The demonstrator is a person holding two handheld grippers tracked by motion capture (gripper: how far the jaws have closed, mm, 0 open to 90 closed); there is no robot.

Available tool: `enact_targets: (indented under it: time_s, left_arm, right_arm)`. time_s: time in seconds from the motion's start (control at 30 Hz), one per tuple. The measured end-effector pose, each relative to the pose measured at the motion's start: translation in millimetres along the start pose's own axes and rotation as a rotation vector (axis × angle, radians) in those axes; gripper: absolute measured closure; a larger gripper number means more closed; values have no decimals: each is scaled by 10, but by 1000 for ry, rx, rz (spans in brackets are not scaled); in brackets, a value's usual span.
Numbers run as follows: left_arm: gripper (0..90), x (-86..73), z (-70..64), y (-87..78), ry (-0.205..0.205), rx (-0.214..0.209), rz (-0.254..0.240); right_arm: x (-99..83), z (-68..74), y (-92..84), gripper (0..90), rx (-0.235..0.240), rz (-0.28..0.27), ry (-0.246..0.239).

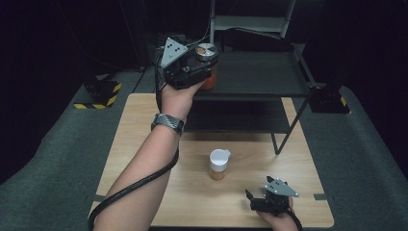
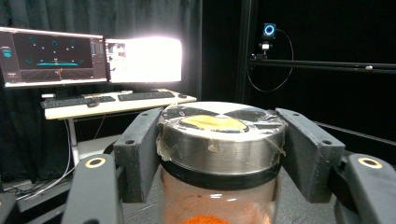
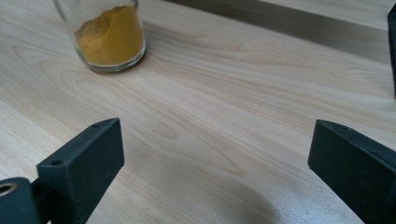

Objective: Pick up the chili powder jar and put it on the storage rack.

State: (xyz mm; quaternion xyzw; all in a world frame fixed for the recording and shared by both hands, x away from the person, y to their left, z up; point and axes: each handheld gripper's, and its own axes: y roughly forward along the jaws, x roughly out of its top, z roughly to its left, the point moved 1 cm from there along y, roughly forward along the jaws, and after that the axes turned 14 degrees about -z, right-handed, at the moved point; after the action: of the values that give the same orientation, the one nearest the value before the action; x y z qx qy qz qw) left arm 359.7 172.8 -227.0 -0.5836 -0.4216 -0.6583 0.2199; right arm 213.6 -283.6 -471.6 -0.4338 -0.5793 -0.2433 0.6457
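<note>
left gripper (image 1: 204, 65) is clamped on a glass jar with a steel lid (image 2: 222, 140), its two black jaws pressing the lid's rim from either side, the jar upright between them. orange powder lies in the jar's bottom, seen just under the lid in the left gripper view. in the high view this gripper is raised over the black shelf rack (image 1: 260, 77) at the table's far edge, the jar right at the shelf's near left corner; whether the jar's base touches the shelf cannot be told.

right gripper (image 1: 255, 199) rests low near the table's front right edge, its jaws spread wide with nothing between them. ahead of it and to its left stands a second jar with a white lid (image 1: 219, 163), holding yellow powder (image 3: 112, 35), well apart from its jaws.

under both lies a pale wooden table (image 1: 144, 144), bare around the white-lidded jar. grey carpet surrounds the table, and yellow-black striped blocks (image 1: 102, 92) sit left of the left gripper. beyond the held jar, a desk with two monitors (image 2: 93, 58) and keyboards stands before dark curtains. bare wood lies between the two grippers, and the rack's slanted leg (image 1: 288, 130) comes down on the table just beyond the right gripper.
</note>
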Motion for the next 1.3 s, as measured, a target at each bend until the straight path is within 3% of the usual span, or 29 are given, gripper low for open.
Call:
enact_targets:
  time_s: [0.43, 0.5, 0.57, 0.7, 1.1, 1.3]
  left_arm:
    - [318, 17, -25, 1, -15, 22, 6]
    - [268, 25, -41, -4, -16, 31, 7]
    - [181, 50, -83, -8, -14, 57, 20]
    - [7, 74, -132, -27, -15, 70, 35]
    - [4, 58, -108, -216, -29, 46, 26]
    - [4, 96, -124, -338, -11, 39, 23]
  right_arm:
    - [3, 0, 3, 30, -1, 2, 2]
    - [3, 0, 3, 30, -2, 2, 2]
    - [1, 0, 2, 30, -2, 1, 2]
    - [2, -1, 2, 31, -3, 1, 4]
    - [-3, 6, -1, 31, -7, -2, 3]
    - [9, 1, 10, 33, -6, 6, 5]
